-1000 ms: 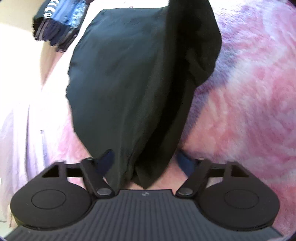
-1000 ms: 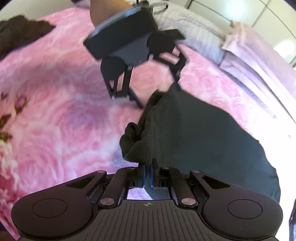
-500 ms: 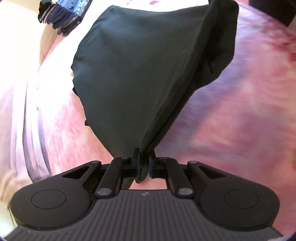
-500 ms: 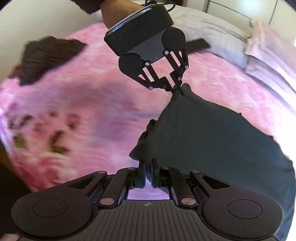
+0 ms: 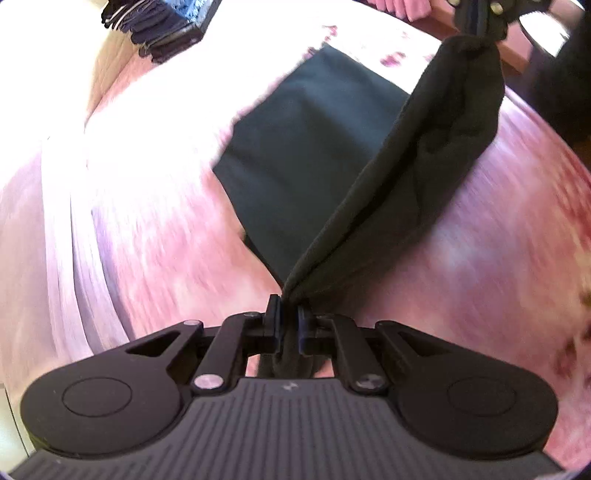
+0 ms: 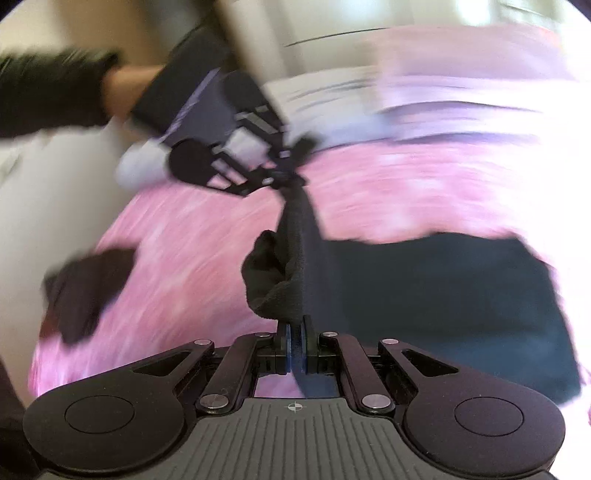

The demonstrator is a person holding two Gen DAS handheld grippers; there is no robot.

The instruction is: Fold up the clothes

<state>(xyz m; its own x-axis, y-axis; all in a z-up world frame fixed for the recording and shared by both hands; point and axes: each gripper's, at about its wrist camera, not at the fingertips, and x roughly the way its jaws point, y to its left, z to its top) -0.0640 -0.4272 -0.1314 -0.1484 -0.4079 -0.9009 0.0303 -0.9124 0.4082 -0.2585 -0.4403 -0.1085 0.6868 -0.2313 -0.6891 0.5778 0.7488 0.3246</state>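
A dark green-black garment (image 5: 314, 147) hangs stretched between both grippers above a pink bed cover (image 5: 480, 258). My left gripper (image 5: 288, 317) is shut on one corner of its edge. The right gripper (image 5: 476, 22) shows at the top right of the left wrist view, holding the other end. In the right wrist view my right gripper (image 6: 294, 336) is shut on the garment (image 6: 443, 288), whose taut edge runs up to the left gripper (image 6: 284, 177). The lower part of the cloth still lies on the bed.
A stack of folded dark and blue clothes (image 5: 159, 26) sits at the far left corner of the bed. A dark brown garment (image 6: 85, 288) lies on the pink cover to the left. A person's sleeve (image 6: 48, 92) and pale striped bedding (image 6: 461, 103) show behind.
My left gripper closed on the garment's edge, then both grippers rose, lifting and stretching the cloth between them. The right gripper rolled, and the views are now blurred by motion.
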